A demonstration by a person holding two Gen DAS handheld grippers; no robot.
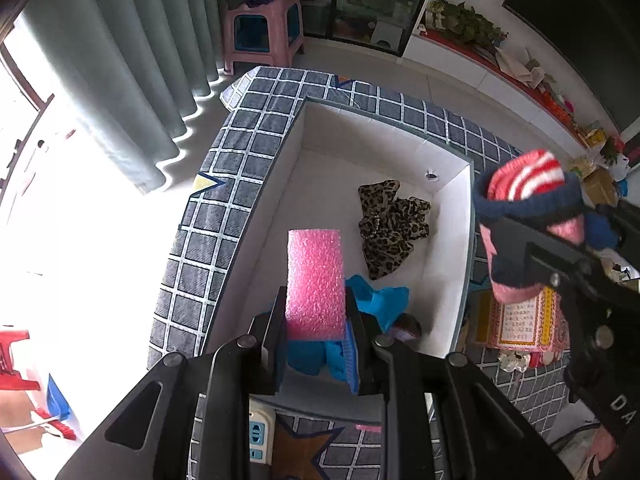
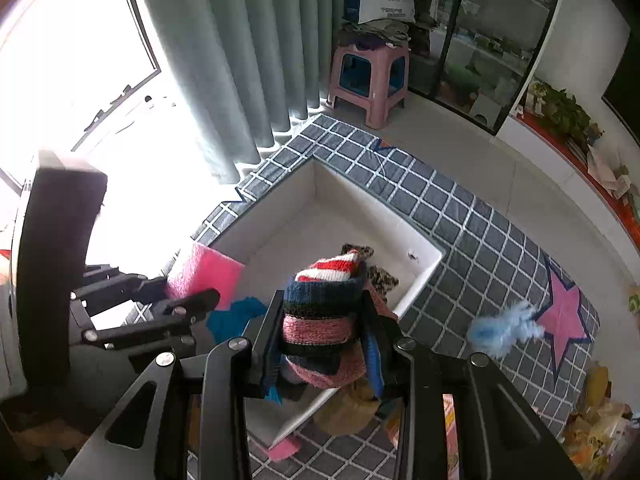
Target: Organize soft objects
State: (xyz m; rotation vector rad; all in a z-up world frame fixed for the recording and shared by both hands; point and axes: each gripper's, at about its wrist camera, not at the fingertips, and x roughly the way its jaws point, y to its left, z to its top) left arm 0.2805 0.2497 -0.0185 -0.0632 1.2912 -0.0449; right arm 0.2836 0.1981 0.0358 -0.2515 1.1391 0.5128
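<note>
My left gripper (image 1: 316, 320) is shut on a pink foam block (image 1: 316, 280), which hangs over the white box (image 1: 456, 240). Inside the box lie a leopard-print cloth (image 1: 390, 228) and a blue cloth (image 1: 384, 300). At the right edge of the left wrist view the right gripper carries a striped knit item (image 1: 524, 200) beside the box's right wall. In the right wrist view my right gripper (image 2: 320, 332) is shut on that striped knit item (image 2: 324, 300), above the white box (image 2: 416, 256). The foam block (image 2: 204, 276) and the left gripper's fingers (image 2: 176, 308) show at the left.
The box sits on a grey checked mat (image 2: 460, 216) with a pink star. A fluffy light-blue item (image 2: 500, 330) lies on the mat right of the box. A pink patterned packet (image 1: 520, 320) lies right of the box. A pink stool (image 2: 370, 80) and curtains (image 2: 224, 60) stand behind.
</note>
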